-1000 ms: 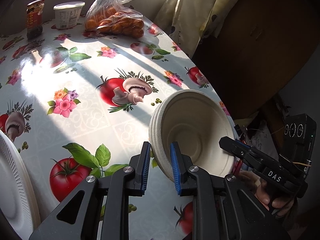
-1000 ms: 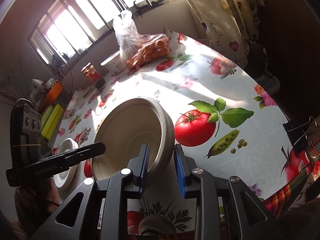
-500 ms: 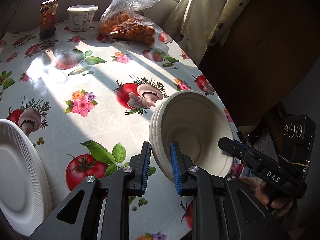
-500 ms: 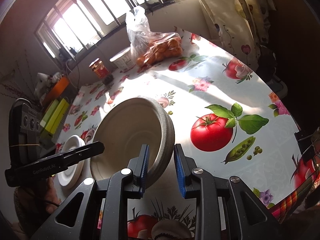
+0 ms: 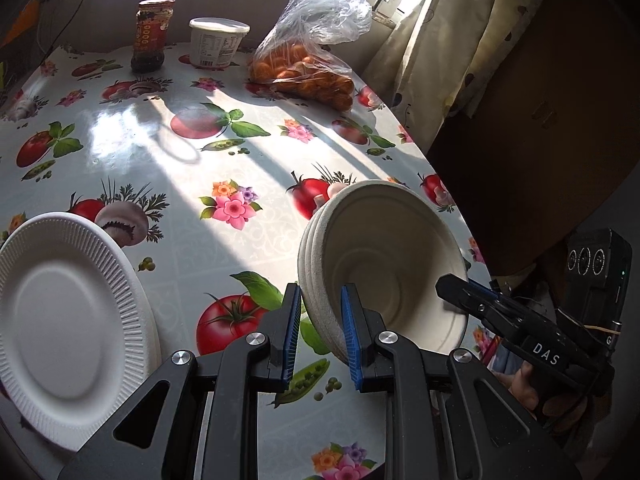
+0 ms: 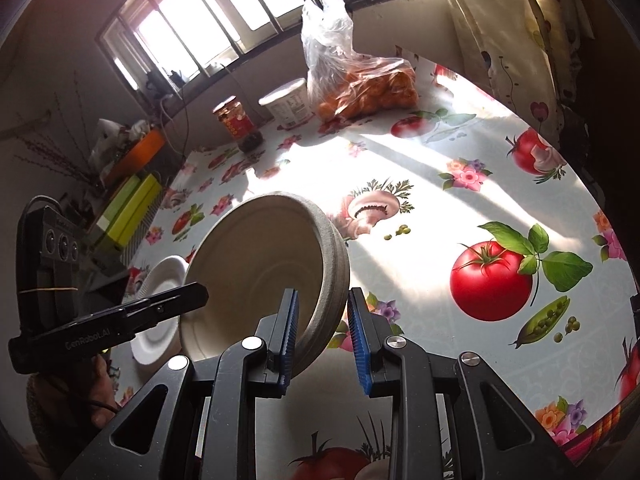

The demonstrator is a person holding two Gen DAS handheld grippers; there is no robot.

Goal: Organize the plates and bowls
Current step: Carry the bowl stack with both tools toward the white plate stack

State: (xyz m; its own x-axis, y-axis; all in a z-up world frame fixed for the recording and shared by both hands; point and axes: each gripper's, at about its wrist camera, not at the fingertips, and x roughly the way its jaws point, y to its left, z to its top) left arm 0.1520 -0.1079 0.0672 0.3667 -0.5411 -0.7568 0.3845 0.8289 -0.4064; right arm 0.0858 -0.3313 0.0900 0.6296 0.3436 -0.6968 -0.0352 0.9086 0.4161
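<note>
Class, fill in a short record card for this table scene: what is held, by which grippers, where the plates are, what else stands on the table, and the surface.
held: stack of bowls, tilted, lifted off the table
left gripper: shut on the stack's rim
right gripper: shut on the opposite rim
plates: white, ribbed rim, flat on the table, left in the left wrist view
far edge: jar, white tub, bag of oranges
surface: tablecloth printed with tomatoes, mushrooms, flowers
</note>
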